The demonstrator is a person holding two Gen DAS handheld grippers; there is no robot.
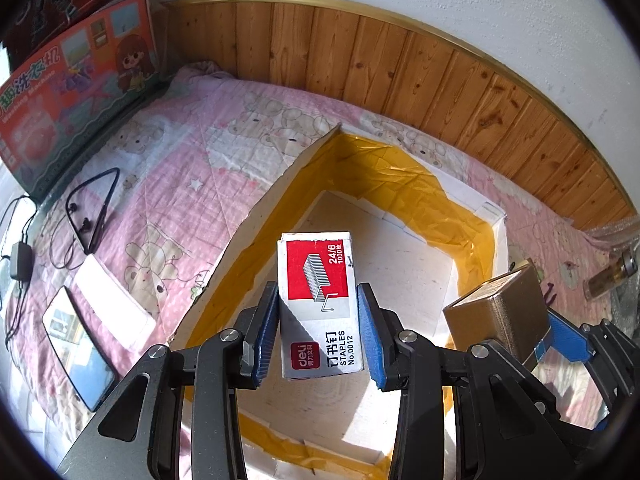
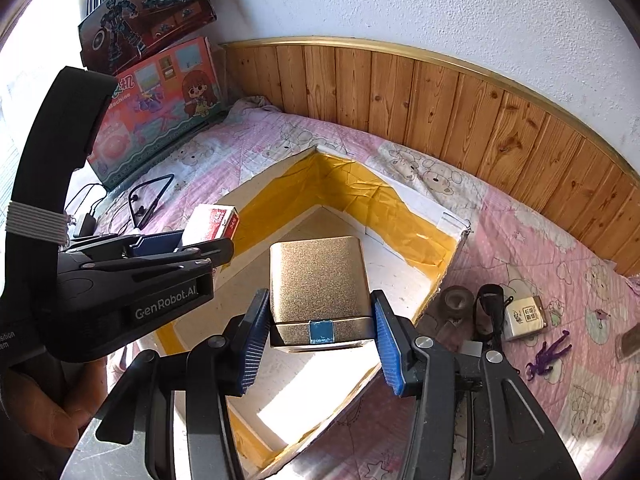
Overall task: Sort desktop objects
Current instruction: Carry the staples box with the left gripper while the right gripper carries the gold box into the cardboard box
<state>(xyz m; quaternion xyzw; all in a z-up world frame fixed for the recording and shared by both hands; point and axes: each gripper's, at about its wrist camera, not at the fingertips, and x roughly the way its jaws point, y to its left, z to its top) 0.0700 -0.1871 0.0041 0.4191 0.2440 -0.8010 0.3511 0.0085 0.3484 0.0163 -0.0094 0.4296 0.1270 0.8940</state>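
Two grippers hover over the yellow-taped box (image 1: 492,240). Left gripper (image 1: 318,334) clamps a staple box (image 1: 318,300) reading "deli STAPLES No.0012, 24/6"; its underside is hidden. Right gripper (image 2: 320,340) grips a gold tin (image 2: 318,280), blue tape on its seam. Farther off, a toy carton (image 1: 76,92) shows partly cropped lettering.

Sunlit pink quilt (image 1: 224,152) below wood wainscot (image 1: 400,68) and white plaster wall (image 2: 440,8).
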